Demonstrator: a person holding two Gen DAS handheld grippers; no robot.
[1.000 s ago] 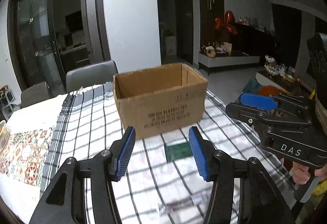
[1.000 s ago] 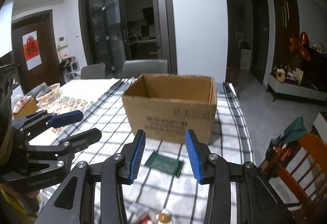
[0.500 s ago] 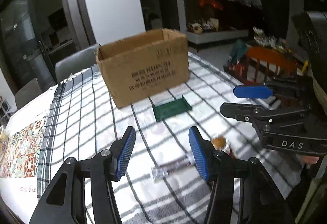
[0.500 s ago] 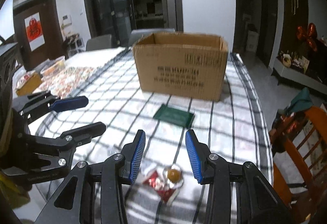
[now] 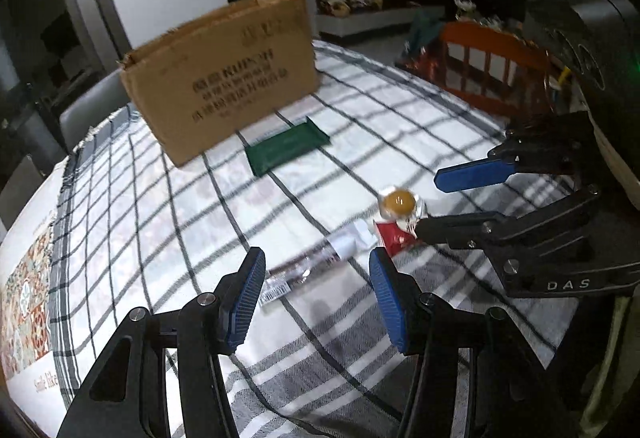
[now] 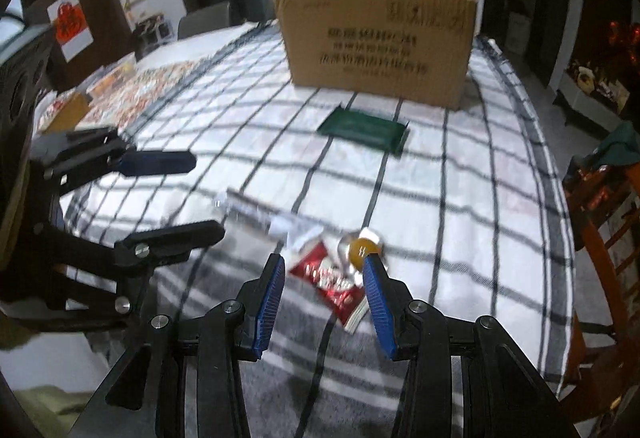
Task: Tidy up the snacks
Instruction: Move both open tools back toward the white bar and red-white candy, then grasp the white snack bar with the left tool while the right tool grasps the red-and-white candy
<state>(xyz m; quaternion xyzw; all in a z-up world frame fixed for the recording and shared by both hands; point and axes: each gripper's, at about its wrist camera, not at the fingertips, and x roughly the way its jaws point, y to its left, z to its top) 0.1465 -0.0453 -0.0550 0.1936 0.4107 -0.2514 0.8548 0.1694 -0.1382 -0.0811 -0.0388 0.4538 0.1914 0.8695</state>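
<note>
An open cardboard box (image 5: 224,74) stands on the checked tablecloth (image 5: 168,206); it also shows in the right wrist view (image 6: 380,38). A flat green packet (image 5: 286,148) (image 6: 364,128) lies in front of it. Nearer lie a long clear-wrapped snack (image 5: 310,266) (image 6: 256,212), a red packet (image 5: 394,236) (image 6: 330,280) and a clear-wrapped yellow sweet (image 5: 400,201) (image 6: 362,250). My left gripper (image 5: 316,278) is open just above the long snack. My right gripper (image 6: 324,278) is open over the red packet, empty.
An orange wooden chair (image 5: 496,66) (image 6: 608,222) stands at the table's right side. Grey chairs (image 5: 92,106) stand behind the box. A patterned cloth (image 5: 24,302) covers the table's left part, with small items (image 6: 68,110) on it.
Both grippers have come down and tilted toward the table. The snacks that lay below the fingers now lie between them. Both stay open.
</note>
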